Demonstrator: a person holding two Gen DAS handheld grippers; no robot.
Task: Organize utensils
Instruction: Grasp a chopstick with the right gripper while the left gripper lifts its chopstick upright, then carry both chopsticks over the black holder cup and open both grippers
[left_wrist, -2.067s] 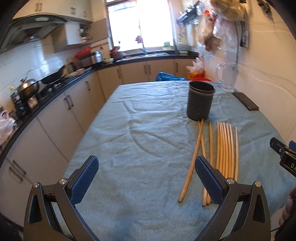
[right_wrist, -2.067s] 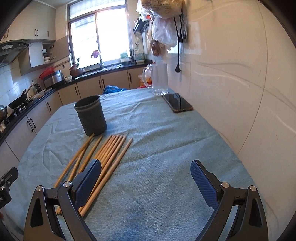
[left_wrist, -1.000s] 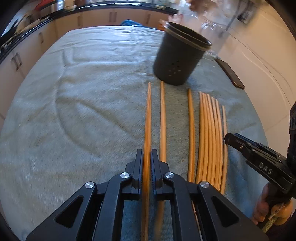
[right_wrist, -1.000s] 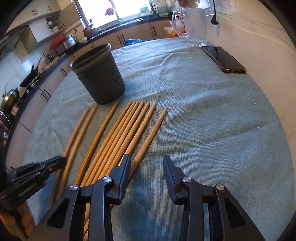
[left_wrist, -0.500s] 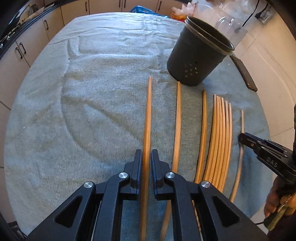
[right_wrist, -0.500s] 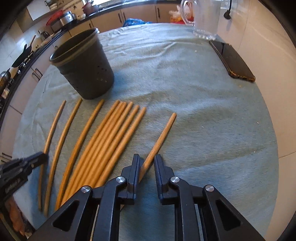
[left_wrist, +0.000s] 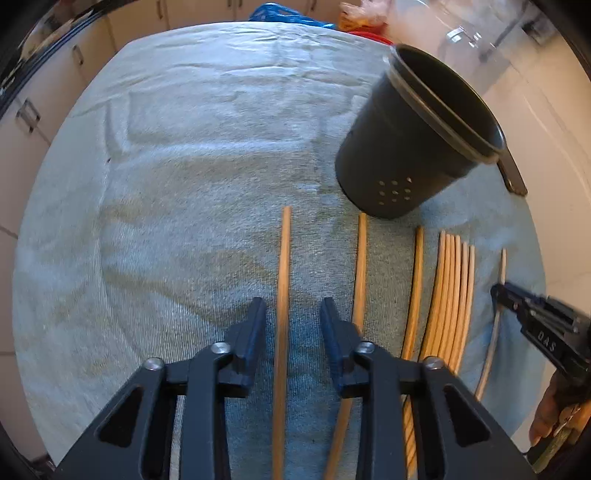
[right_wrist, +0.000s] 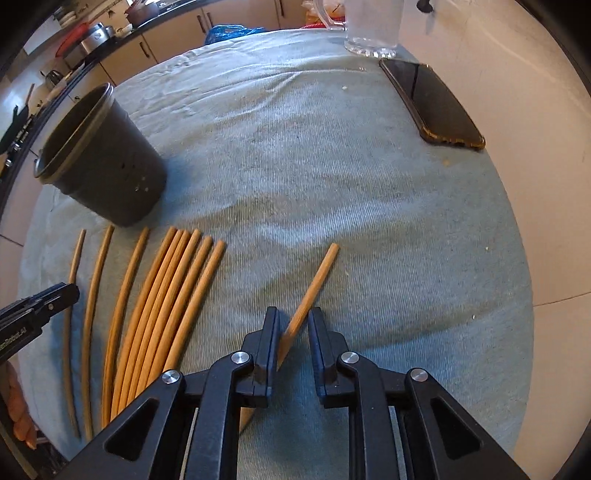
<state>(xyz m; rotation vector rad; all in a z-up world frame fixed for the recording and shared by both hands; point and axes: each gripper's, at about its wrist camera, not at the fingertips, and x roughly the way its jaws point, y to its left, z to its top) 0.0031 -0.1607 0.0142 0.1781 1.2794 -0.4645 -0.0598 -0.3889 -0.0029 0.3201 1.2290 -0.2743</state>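
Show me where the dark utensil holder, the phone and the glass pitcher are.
dark utensil holder (right_wrist: 107, 184): right wrist view, on its side wall.
phone (right_wrist: 436, 107): right wrist view, middle of its screen.
glass pitcher (right_wrist: 373, 26): right wrist view, lower body.

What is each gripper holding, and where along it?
Nothing is gripped. The leftmost chopstick lies between the left gripper's parted jaws, clear of both pads; the rightmost chopstick only leans on one right gripper pad.
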